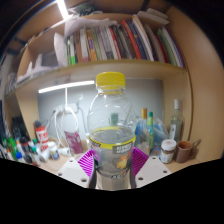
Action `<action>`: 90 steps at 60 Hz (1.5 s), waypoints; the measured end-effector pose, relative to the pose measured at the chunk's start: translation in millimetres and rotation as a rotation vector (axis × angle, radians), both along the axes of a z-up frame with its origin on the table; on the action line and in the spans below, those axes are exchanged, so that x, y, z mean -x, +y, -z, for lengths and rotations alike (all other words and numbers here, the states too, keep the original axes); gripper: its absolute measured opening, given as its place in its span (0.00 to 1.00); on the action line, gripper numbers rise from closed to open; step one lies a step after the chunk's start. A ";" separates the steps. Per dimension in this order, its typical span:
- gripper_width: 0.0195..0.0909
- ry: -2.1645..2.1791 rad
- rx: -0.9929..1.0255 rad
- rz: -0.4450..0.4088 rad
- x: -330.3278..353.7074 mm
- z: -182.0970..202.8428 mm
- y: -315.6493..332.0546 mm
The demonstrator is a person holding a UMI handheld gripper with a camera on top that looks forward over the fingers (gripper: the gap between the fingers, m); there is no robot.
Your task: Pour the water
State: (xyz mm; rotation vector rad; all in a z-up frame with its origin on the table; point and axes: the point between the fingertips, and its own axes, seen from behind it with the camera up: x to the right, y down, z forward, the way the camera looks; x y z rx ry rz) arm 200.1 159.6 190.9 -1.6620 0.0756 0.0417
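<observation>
A clear plastic bottle point(111, 125) with a yellow cap point(111, 80) and a yellow label stands upright between my fingers, lifted in front of the desk clutter. My gripper point(112, 162) is shut on the bottle: both purple pads point(87, 163) press on its lower body, one at each side. The bottle looks partly filled with water. Its base is hidden by the gripper's body.
Behind the bottle a clear glass pitcher point(70, 128) stands on the desk. Small bottles and jars point(30, 143) crowd the left side, and cups and a jar point(172, 150) stand at the right. A bookshelf point(115, 45) full of books runs overhead.
</observation>
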 end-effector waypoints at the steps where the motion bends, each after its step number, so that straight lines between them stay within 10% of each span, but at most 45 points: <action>1: 0.37 -0.020 0.005 0.001 -3.2 16.4 0.7; 13: 0.39 -0.043 0.125 -0.032 -1.9 111.6 -6.7; 47: 0.52 -0.048 0.028 -0.037 7.0 120.8 5.2; 59: 0.81 -0.066 0.205 -0.053 7.7 144.0 -4.2; 62: 0.93 -0.055 0.222 -0.047 5.6 141.4 -12.3; 90: 0.91 -0.064 0.310 -0.008 24.3 60.0 -183.4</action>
